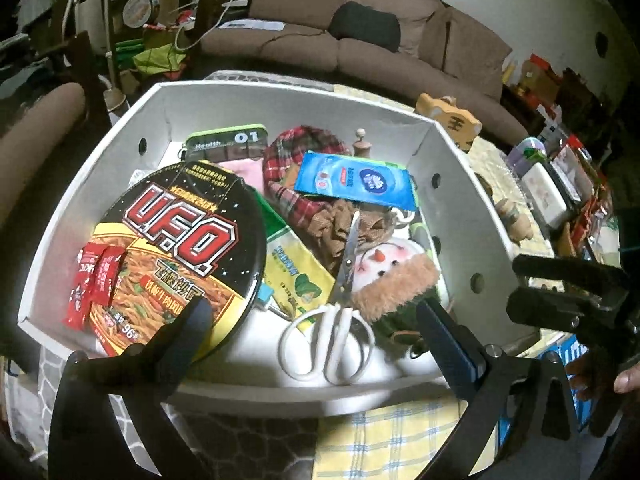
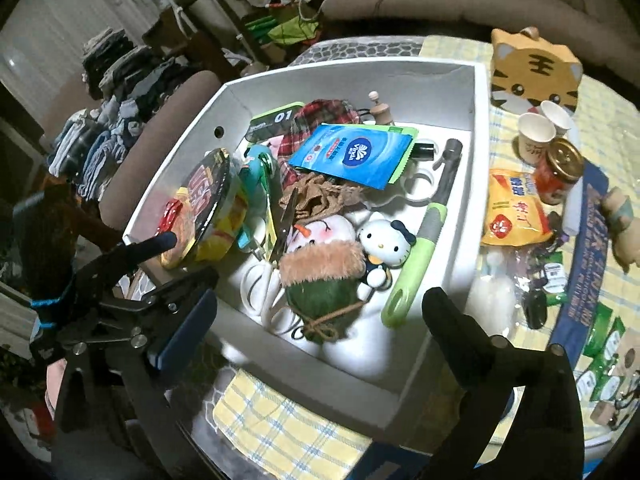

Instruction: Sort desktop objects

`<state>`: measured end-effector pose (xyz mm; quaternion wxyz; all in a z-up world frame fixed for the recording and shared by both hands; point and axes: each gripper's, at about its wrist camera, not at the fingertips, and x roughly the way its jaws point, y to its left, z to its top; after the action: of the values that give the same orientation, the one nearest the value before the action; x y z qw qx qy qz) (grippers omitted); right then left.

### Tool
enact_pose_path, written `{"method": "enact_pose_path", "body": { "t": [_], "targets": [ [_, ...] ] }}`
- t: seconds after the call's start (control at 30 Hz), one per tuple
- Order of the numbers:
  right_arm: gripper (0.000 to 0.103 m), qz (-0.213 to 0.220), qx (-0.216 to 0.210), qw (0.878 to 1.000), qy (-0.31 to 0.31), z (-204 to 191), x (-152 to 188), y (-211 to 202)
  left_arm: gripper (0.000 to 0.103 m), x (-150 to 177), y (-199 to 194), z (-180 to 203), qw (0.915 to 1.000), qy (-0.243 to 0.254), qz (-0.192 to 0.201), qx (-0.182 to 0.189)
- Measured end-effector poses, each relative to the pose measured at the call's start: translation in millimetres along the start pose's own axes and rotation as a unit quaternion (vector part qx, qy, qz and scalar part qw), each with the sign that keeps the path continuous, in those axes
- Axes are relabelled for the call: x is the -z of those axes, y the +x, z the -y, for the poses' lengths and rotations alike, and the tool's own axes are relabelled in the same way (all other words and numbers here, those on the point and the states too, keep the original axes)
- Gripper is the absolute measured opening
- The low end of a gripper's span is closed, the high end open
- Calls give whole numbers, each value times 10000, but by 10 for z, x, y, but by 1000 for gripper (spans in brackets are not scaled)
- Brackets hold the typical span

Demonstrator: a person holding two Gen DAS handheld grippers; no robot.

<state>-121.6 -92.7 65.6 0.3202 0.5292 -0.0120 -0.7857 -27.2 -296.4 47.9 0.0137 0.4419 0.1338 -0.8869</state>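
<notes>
A white box point(image 1: 280, 92) point(image 2: 476, 92) holds mixed items. Among them are a black U.F.O. noodle bowl point(image 1: 180, 248) point(image 2: 212, 196), white-handled scissors point(image 1: 332, 340) point(image 2: 260, 284), a snowman plush point(image 1: 392, 276) point(image 2: 320, 256), a blue wipes pack point(image 1: 356, 180) point(image 2: 352, 152), a Hello Kitty figure point(image 2: 386, 240) and a green-handled tool point(image 2: 420, 248). My left gripper point(image 1: 316, 324) point(image 2: 188, 258) hangs open over the box's near edge, above the scissors, and holds nothing. My right gripper point(image 2: 320, 312) point(image 1: 520, 282) also stands open and empty, at the near right side of the box.
On the yellow checked cloth right of the box stand a tiger-faced box point(image 2: 532, 72), two paper cups point(image 2: 536, 132), a gold-lidded jar point(image 2: 560, 172), a yellow snack bag point(image 2: 512, 208) and a blue banner strip point(image 2: 588, 248). A brown sofa point(image 1: 360, 20) is behind.
</notes>
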Motion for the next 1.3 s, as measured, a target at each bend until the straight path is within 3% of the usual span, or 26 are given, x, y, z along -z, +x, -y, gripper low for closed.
{"method": "enact_pose_path", "body": {
  "t": [0.1, 0.33, 0.53, 0.83, 0.97, 1.3],
  "targets": [
    [103, 38, 61, 10000, 16, 27, 96, -122, 103, -15, -84, 42, 9998, -117, 119, 108],
    [103, 290, 261, 9990, 198, 259, 425, -530, 103, 53, -429, 394, 9991, 95, 411, -60],
    [103, 616, 700, 9941, 554, 783, 888, -1109, 103, 297, -530, 995, 9980, 542, 305, -135],
    [103, 874, 1387, 9799, 1137, 1604, 1562, -1674, 103, 807, -377, 2040, 9928, 1130, -156, 361],
    [103, 884, 1616, 9747, 1266, 1820, 1833, -1695, 103, 1022, -226, 2406, 9909, 1252, -268, 407],
    [103, 951, 2138, 9665, 1055, 2070, 2074, -1374, 103, 1273, 271, 2760, 9912, 1251, -234, -358]
  ]
}}
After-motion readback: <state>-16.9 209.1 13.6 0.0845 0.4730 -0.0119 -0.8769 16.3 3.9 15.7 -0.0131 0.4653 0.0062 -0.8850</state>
